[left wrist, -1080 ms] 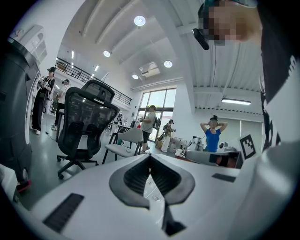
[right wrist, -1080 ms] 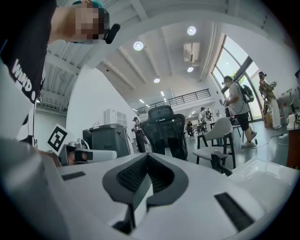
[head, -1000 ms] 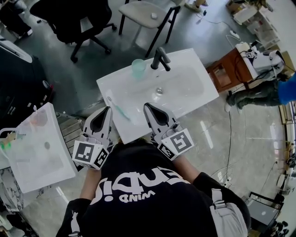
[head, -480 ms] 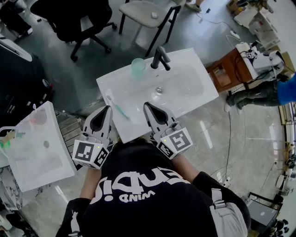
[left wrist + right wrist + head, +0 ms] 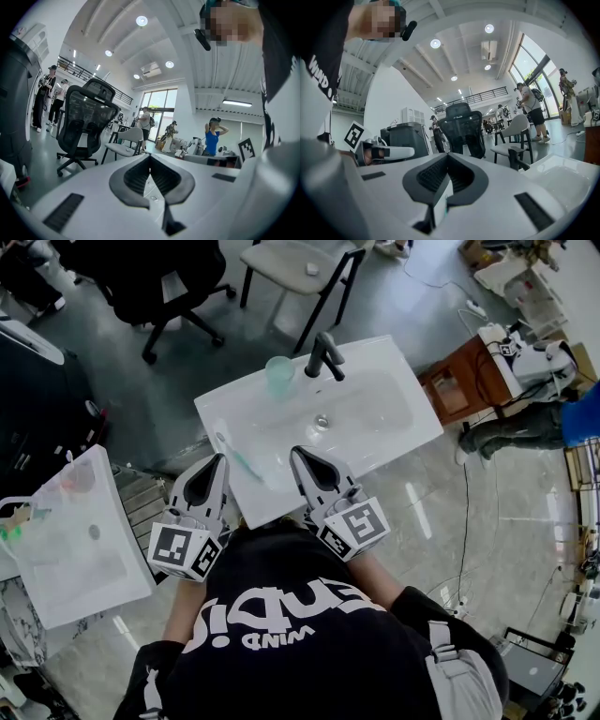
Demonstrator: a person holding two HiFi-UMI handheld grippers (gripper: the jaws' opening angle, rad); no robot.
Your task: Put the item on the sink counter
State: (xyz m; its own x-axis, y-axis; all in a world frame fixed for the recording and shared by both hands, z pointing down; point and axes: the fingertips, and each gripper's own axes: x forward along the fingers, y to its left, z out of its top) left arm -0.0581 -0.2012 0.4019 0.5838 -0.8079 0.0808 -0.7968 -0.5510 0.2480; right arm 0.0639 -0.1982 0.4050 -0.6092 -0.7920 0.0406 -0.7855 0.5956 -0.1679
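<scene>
Left tool: the grey-and-white left tool (image 5: 221, 459) is hovering over the near left edge of the table. Its jaws are meeting at the tips and gripping nothing.
Right tool: the matching right tool (image 5: 296, 454) is hovering at the near edge, lower centre of the head view. It is fully closed and also carrying nothing.
Table: the white ceramic sink-top table (image 5: 398, 432) is filling the upper middle of the head view.
Item: the slim pale toothbrush with a green handle (image 5: 241, 461) is lying flat on the table's left part, between the two tool tips and in neither.
Neighbours: a translucent green cup (image 5: 279, 377) is standing at the back beside the black faucet (image 5: 324, 356).
Step in hand: the placing is looking finished, so the tools are probably resting.
Doing it well: that is calling for drawing both tools straight back, not sideways, so the toothbrush is not getting nudged toward the basin or off the edge.
Head view only: it is showing the toothbrush, the cup and the tools' spacing.
Tool views only: they are looking level across the room at chairs and standing people, and confirming the closed, empty jaws.
</scene>
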